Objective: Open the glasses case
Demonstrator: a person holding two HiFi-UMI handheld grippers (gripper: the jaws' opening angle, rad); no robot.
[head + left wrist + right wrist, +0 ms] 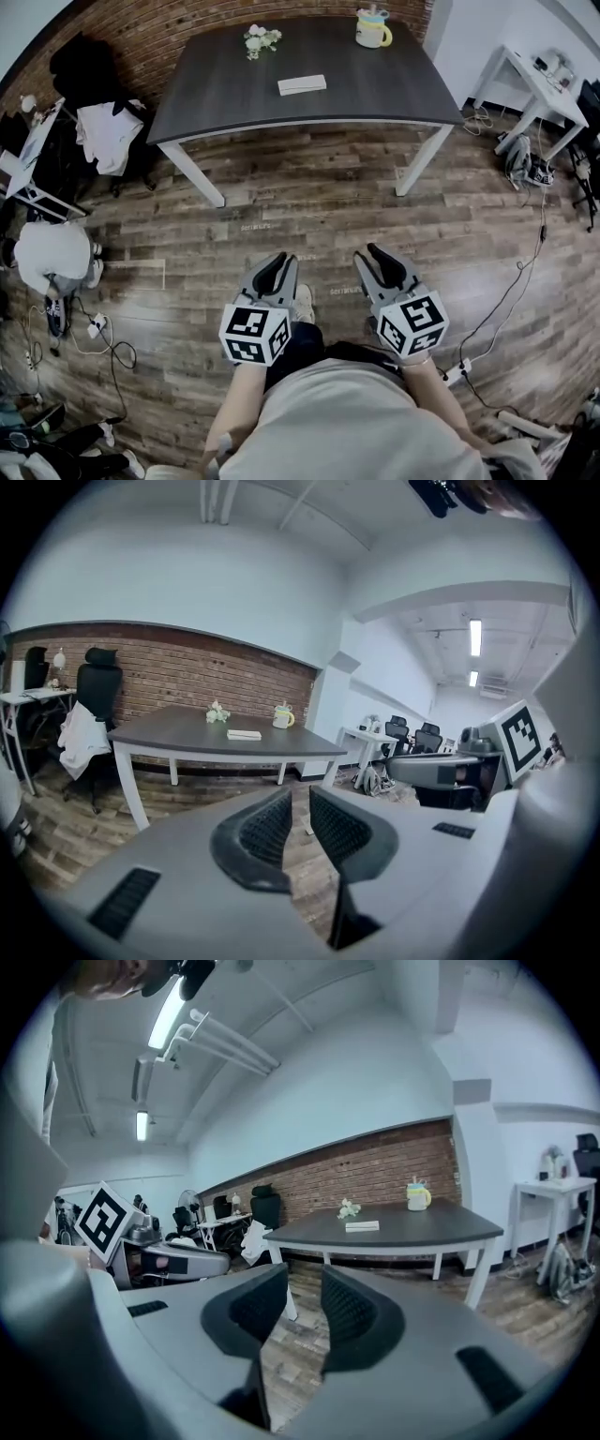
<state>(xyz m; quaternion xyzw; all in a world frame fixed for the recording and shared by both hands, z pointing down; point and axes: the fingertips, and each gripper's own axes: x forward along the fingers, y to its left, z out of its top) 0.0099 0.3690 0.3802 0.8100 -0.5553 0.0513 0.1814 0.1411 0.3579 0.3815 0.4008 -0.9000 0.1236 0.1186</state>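
Observation:
The white glasses case (302,84) lies closed and flat on the dark table (375,94), well ahead of me. It also shows small in the left gripper view as the case (244,734) and in the right gripper view as the case (362,1226). Both grippers hang over the wooden floor, close to my body and far short of the table. My left gripper (281,258) has its jaws nearly together with nothing in them (300,794). On my right gripper (366,251) the jaws stand a little apart, and only floor shows between them (305,1274).
On the far side of the table stand a small bunch of flowers (262,38) and a yellow mug (372,29). A chair draped with clothes (103,122) stands at the left, a white side table (539,89) at the right. Cables (103,342) lie on the floor.

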